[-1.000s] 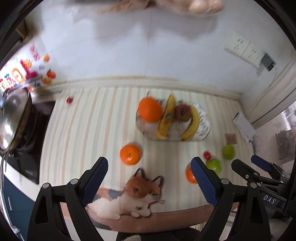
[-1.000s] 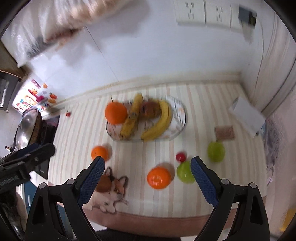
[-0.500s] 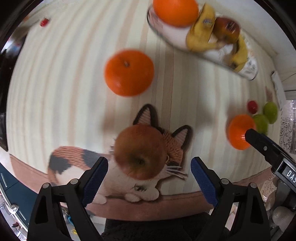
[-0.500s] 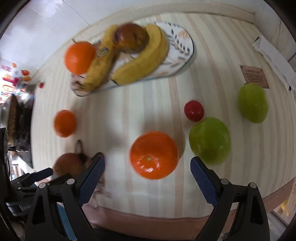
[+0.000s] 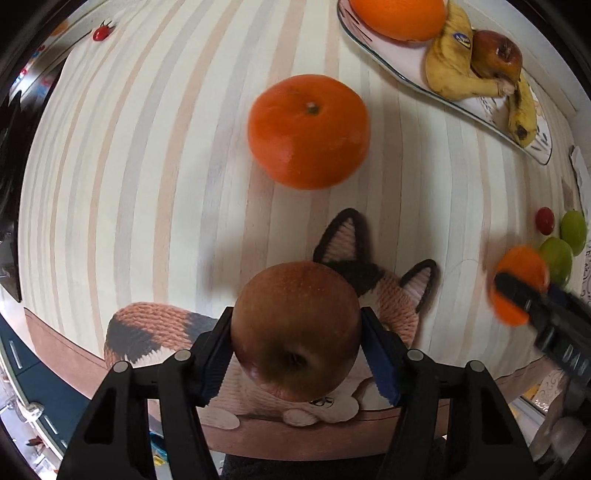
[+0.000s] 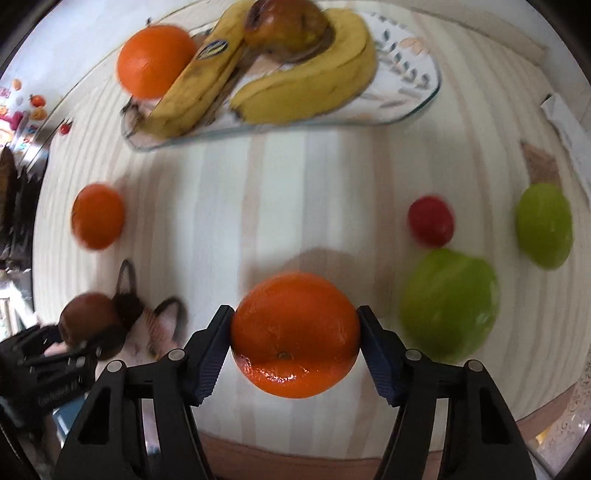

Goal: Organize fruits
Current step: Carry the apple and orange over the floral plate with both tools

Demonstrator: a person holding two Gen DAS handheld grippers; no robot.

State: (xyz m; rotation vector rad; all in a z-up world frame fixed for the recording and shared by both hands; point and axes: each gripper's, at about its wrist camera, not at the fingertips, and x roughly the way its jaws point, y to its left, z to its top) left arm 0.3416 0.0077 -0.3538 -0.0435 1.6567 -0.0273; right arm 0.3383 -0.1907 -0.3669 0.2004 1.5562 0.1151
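My left gripper (image 5: 295, 339) is shut on a brown-red apple (image 5: 295, 328) over the cat picture on the striped cloth. My right gripper (image 6: 295, 336) is shut on an orange (image 6: 295, 332) near the table's front edge. A glass plate (image 6: 413, 85) at the back holds an orange (image 6: 155, 64), two bananas (image 6: 306, 92) and a brown apple (image 6: 288, 27). A loose orange (image 5: 308, 131) lies in front of the left gripper. Two green fruits (image 6: 448, 302) (image 6: 543, 225) and a small red fruit (image 6: 430, 221) lie to the right.
The table's front edge (image 5: 295, 439) runs just below both grippers. A small brown card (image 6: 539, 166) and white paper (image 6: 565, 125) lie at the right. A tiny red ladybird toy (image 5: 100, 34) sits at the far left. A dark stove edge (image 5: 7, 122) borders the left.
Both grippers moved down and forward to the fruit and closed: the left on the apple, the right on the orange. A second ago both were open and high above the table.
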